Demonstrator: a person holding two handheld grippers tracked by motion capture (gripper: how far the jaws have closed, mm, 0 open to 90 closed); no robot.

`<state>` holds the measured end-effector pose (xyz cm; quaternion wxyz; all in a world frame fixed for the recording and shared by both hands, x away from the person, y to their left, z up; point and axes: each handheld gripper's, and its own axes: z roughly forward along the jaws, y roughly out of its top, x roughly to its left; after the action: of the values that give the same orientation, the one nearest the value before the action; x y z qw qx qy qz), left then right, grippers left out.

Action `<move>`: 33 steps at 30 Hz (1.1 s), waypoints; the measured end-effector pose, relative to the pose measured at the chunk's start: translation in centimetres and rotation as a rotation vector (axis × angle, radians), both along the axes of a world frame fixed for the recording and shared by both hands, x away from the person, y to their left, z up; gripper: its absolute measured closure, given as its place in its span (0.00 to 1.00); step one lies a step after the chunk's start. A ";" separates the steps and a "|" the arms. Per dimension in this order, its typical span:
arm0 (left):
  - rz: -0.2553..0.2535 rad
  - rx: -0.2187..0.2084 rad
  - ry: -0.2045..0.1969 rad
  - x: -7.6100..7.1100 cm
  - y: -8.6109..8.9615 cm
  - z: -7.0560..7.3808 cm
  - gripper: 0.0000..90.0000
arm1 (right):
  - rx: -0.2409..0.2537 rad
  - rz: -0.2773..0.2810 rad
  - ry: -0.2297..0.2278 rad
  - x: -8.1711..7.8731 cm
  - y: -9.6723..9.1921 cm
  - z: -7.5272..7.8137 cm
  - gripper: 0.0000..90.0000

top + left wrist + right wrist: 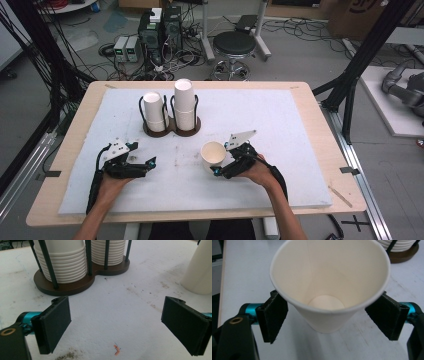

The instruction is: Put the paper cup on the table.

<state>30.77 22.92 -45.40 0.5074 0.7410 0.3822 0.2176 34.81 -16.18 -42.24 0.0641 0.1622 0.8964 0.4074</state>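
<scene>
A single white paper cup (213,154) stands open end up on the white mat (280,120), right of centre. My right gripper (220,158) has one jaw on each side of it. In the right gripper view the cup (329,277) sits between the black pads (273,317), which stand a little off its wall, so the right gripper (327,317) is open. My left gripper (145,154) rests low over the mat at the left, open, with nothing between its jaws (115,325). Ahead of it lies bare, stained mat.
A dark brown two-place holder (172,129) with black wire posts stands at the back centre, with a shorter cup stack (154,111) and a taller one (183,102). In the left gripper view the holder (75,286) lies just ahead, with the single cup (200,270) at right.
</scene>
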 end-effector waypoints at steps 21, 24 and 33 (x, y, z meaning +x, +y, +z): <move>-0.005 0.010 -0.012 -0.3 -0.1 0.0 0.10 | 0.029 -0.104 0.014 -0.3 -4.2 -1.0 0.21; -0.001 0.010 -0.016 -0.3 -0.1 0.0 0.10 | 0.035 -0.125 0.017 -0.4 -4.8 -1.2 0.21; 0.007 0.016 0.007 -0.1 -0.1 0.0 0.10 | 0.072 -0.199 0.007 -0.3 -6.8 -1.6 0.21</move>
<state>30.71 22.79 -45.42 0.4993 0.7446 0.3847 0.2198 34.47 -22.95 -43.87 0.0953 0.2540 0.8609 0.4303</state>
